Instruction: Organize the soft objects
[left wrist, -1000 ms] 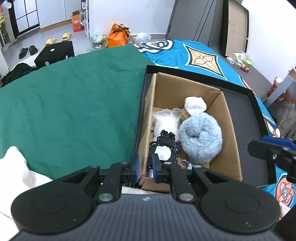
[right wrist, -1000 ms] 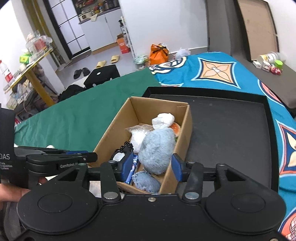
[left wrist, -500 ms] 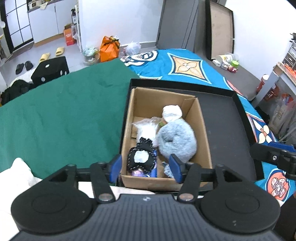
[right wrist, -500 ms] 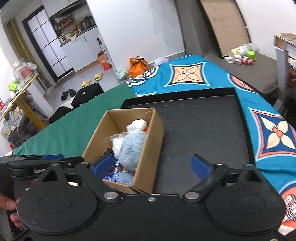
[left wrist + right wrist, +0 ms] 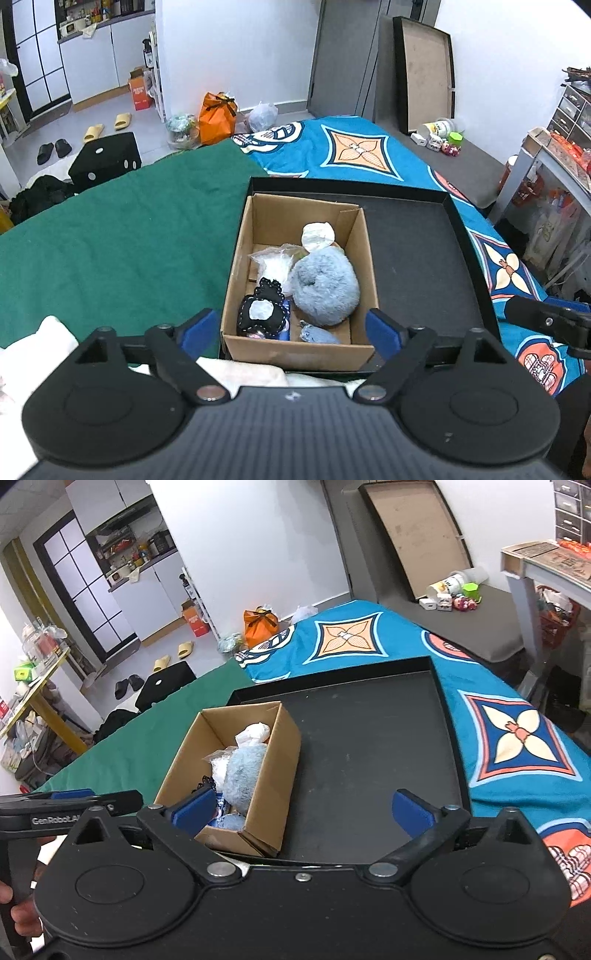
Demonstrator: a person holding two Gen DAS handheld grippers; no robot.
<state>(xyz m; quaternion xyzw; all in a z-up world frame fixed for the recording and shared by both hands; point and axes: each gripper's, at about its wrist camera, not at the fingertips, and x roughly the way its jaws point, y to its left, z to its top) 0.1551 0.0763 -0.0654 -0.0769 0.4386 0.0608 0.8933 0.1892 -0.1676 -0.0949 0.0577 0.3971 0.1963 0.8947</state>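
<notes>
**Both claws wide open and empty, soft items in cardboard box**

Landmark: cardboard box (image 5: 300, 349), sitting in the near-left corner of a black tray (image 5: 417, 266) on the bed. Left claw (image 5: 291, 332) hangs above the box's near wall, jaws just been opening, spread wider than the box, nothing between the pads. Right claw (image 5: 301, 810) is off to the box's right over bare tray, jaws also just been opening, fully spread, empty. Inside the box: fluffy grey-blue plush (image 5: 325, 291) at centre right, black pouch with white patch (image 5: 263, 314) near-left, clear plastic bag (image 5: 275, 263) behind it, white bundle (image 5: 317, 236) at the back. A small blue-grey piece (image 5: 317, 336) at the near wall, hard to identify. Box floor mostly hidden. Green blanket (image 5: 110, 258) lies left of the box; white cloth (image 5: 55, 332) near-left, cut off by the claw body.
</notes>
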